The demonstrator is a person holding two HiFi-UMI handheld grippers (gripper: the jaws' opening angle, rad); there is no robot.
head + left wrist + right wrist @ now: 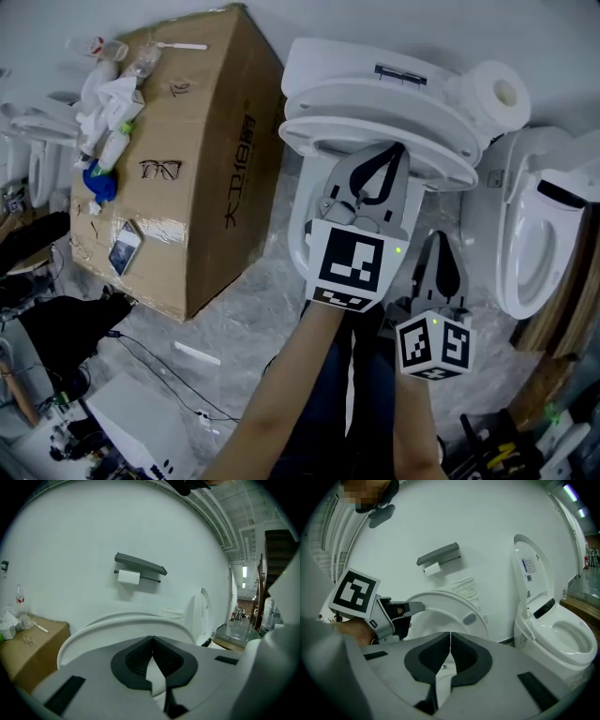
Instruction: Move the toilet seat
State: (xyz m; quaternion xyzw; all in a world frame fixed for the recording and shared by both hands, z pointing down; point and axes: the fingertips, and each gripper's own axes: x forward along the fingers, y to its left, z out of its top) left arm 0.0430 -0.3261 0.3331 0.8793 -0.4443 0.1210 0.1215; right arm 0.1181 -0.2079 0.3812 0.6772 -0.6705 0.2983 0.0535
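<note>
Toilet seat (394, 117) sits tilted partway up over the bowl (300, 225). My left gripper (399, 150), fingers together, noses at its front rim, to push rather than pinch, I reckon. Right gripper (439, 239), fingers also together and empty, hangs clear below.

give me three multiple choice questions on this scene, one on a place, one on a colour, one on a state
1. In the head view, where does the cardboard box stand relative to the middle toilet?
A. to its left
B. to its right
C. on top of it

2. What colour is the wall shelf over the paper roll?
A. red
B. grey
C. yellow

3. How do the jaws of the right gripper stand?
A. wide apart
B. clamped on a bottle
C. together, nothing between them

Answers:
1 A: the box fills the picture's left side, beside the toilet.
2 B: the left gripper view shows it grey.
3 C: the right gripper view shows its jaws meeting, empty.
</note>
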